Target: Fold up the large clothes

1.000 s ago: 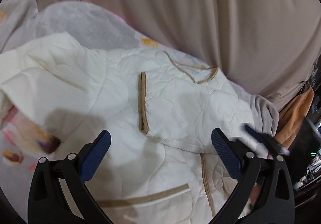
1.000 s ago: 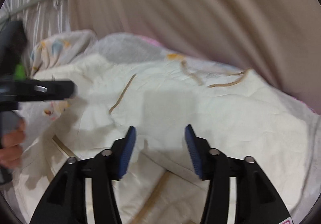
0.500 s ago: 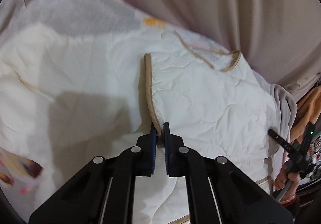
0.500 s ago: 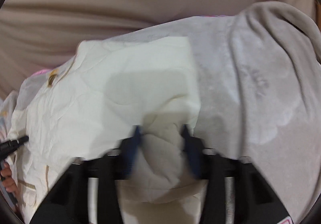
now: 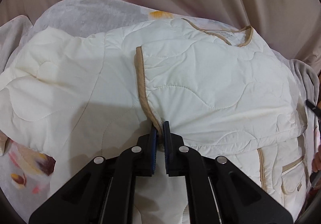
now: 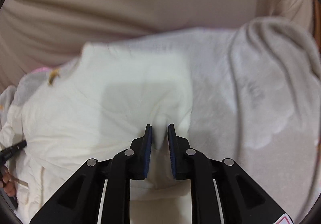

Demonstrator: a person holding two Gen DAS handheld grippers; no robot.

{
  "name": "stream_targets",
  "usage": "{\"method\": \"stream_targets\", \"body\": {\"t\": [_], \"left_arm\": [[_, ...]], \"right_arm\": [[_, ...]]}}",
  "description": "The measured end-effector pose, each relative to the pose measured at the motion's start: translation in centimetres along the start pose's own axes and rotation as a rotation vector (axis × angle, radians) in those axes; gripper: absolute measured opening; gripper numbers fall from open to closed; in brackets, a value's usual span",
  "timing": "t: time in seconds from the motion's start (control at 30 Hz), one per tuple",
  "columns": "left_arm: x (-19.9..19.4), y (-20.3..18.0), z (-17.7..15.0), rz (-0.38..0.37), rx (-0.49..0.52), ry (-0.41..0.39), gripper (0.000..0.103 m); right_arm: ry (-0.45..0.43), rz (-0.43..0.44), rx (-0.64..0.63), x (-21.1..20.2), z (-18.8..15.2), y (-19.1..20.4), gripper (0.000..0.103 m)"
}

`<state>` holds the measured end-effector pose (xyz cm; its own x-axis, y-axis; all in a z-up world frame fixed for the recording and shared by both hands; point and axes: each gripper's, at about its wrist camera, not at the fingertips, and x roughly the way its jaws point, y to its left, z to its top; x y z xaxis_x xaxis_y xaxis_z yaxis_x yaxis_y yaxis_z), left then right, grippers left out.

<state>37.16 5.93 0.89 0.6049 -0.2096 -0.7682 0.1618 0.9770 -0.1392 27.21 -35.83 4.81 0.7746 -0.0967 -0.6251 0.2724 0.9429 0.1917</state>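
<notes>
Now left gripper (image 5: 160,128) clenched on tan-trimmed edge of cream quilted jacket (image 5: 210,87), right gripper (image 6: 159,133) jaws grasping a bunched fold of it, just reopened slightly, grey fleece blanket (image 6: 260,93) beneath.

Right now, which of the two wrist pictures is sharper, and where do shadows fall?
Left wrist view: sharp, stitching on the quilted jacket is crisp, a grey shadow lies on it left of the left gripper. Right wrist view: motion-blurred, jacket edges smeared, a blocky shadow above the right gripper. Both bulge at the rim.
</notes>
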Motion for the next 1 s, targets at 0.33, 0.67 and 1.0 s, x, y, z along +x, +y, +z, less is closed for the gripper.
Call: {"method": "stream_targets", "body": {"t": [0.33,0.67,1.0], "left_arm": [[-4.7,2.9,-1.7,-0.086,-0.087,-0.066,0.025],[-16.9,26.9,-8.3,0.127,-0.624,-0.282,0.082],[-12.2,35.5,-9.3,0.145,-0.845,-0.217,0.015]], "right_arm": [[0.182,-0.017,-0.132,2.1,-3.0,2.1,0.021],[0.198,0.163,-0.259,-6.0,-10.6,6.9,0.035],[0.158,0.105,-0.335,-6.5,-15.1,8.7,0.051]]}}
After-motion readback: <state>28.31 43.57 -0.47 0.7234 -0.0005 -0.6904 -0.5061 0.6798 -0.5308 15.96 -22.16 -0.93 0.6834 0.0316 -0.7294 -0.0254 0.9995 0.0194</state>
